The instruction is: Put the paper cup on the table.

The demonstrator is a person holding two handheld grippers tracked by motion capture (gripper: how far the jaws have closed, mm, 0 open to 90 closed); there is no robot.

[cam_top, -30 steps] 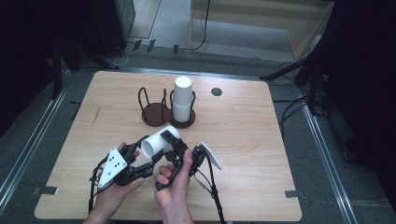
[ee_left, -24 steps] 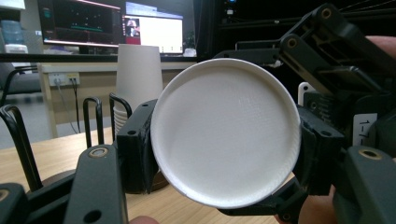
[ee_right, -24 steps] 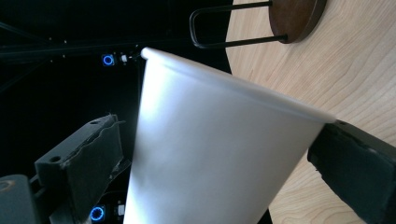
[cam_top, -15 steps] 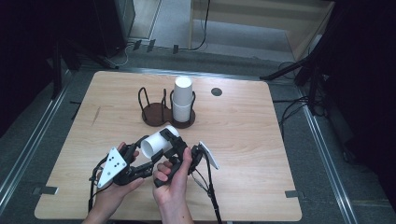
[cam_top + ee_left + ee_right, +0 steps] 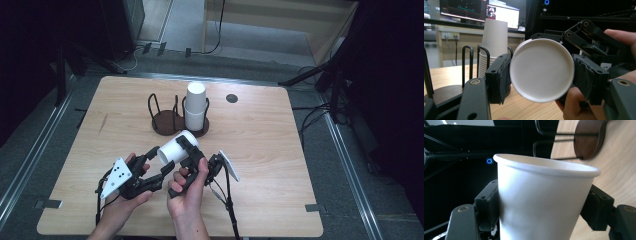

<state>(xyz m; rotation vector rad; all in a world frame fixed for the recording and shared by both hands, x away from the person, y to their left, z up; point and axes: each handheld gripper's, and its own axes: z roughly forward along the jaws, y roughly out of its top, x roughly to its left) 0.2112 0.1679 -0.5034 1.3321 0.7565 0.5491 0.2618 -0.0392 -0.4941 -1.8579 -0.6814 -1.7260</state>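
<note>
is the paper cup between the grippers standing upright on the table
No, the paper cup lies on its side in the air above the table, held between the left gripper and the right gripper.

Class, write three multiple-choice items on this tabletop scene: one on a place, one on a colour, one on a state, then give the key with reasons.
1. Where does the stack of cups stand?
A. in the wire holder
B. on the floor
C. at the table's near edge

2. What colour is the held paper cup?
A. red
B. white
C. blue

3. How does the held paper cup lie?
A. upright on the table
B. crushed flat
C. on its side in the air

Key: 1 A, the stack of cups stands in the wire holder. 2 B, the paper cup is white. 3 C, the right hand-held gripper has just been closing on its wall, the left hand-held gripper beside it, above the table.
</note>
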